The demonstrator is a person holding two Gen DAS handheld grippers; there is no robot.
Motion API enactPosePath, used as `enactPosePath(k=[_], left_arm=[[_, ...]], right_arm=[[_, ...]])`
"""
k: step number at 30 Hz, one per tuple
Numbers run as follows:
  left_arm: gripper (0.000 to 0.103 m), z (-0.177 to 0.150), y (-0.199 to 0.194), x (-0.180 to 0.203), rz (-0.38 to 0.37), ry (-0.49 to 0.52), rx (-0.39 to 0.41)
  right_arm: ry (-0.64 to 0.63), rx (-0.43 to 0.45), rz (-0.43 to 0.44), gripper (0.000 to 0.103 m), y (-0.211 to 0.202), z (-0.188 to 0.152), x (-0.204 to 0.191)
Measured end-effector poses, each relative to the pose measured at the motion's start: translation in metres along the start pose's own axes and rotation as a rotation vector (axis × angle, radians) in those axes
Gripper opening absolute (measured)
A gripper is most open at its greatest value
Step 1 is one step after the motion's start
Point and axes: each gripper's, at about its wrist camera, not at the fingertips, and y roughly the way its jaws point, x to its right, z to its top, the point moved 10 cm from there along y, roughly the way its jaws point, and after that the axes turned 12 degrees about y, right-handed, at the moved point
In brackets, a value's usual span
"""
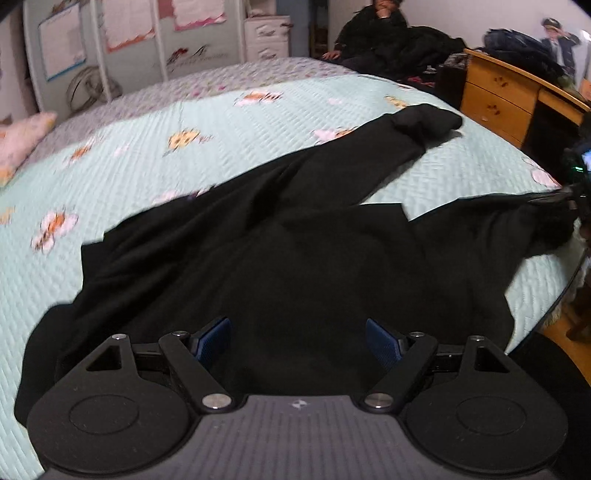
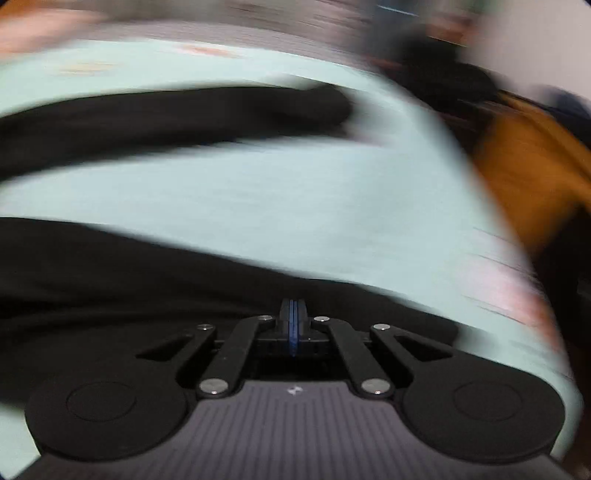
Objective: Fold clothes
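Note:
A black long-sleeved garment (image 1: 295, 240) lies spread and creased on a pale mint quilted bedspread (image 1: 166, 110). One sleeve (image 1: 424, 125) stretches toward the far right. My left gripper (image 1: 297, 325) hovers over the garment's near part, blue pads wide apart with nothing between them. At the right edge my right gripper (image 1: 569, 197) pinches the garment's corner, which is drawn out to a point. In the blurred right wrist view, my right gripper (image 2: 293, 306) has its pads pressed together at the edge of the black garment (image 2: 147, 288). The sleeve (image 2: 184, 114) lies farther off across the bedspread (image 2: 295, 206).
A person in dark clothes (image 1: 373, 33) sits beyond the bed's far side. A wooden desk with drawers (image 1: 495, 96) stands at the right, piled with dark things. A pink pillow (image 1: 22, 140) lies at the left. Wardrobe doors (image 1: 110, 44) stand behind. The bed's edge falls away at the right.

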Motion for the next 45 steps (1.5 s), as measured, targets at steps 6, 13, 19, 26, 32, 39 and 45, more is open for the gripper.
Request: enactPosePath(k=[6, 13, 19, 26, 32, 39, 45], left_arm=[[0.083, -0.008, 0.019, -0.006, -0.018, -0.053, -0.035], [0.083, -0.014, 0.026, -0.008, -0.039, -0.073, -0.043], [0.083, -0.016, 0.033, -0.017, -0.023, -0.094, -0.042], [0.083, -0.015, 0.033, -0.021, -0.008, -0.093, -0.03], [0.083, -0.017, 0.036, -0.025, -0.048, -0.103, -0.014], [0.084, -0.024, 0.046, -0.028, -0.114, -0.144, -0.023], [0.085, -0.025, 0.053, -0.033, -0.146, -0.178, -0.03]], right_arm=[[0.038, -0.035, 0.652, 0.008, -0.09, -0.006, -0.085], [0.011, -0.069, 0.411, 0.0, -0.015, -0.022, -0.049], [0.013, -0.009, 0.552, 0.008, -0.054, 0.002, -0.056], [-0.081, -0.142, 0.73, 0.001, -0.038, -0.01, -0.135], [0.18, 0.019, 0.153, 0.012, 0.009, 0.033, -0.017], [0.464, 0.04, 0.433, 0.031, 0.023, 0.087, -0.045], [0.751, 0.089, 0.293, 0.033, 0.099, 0.153, -0.015]])
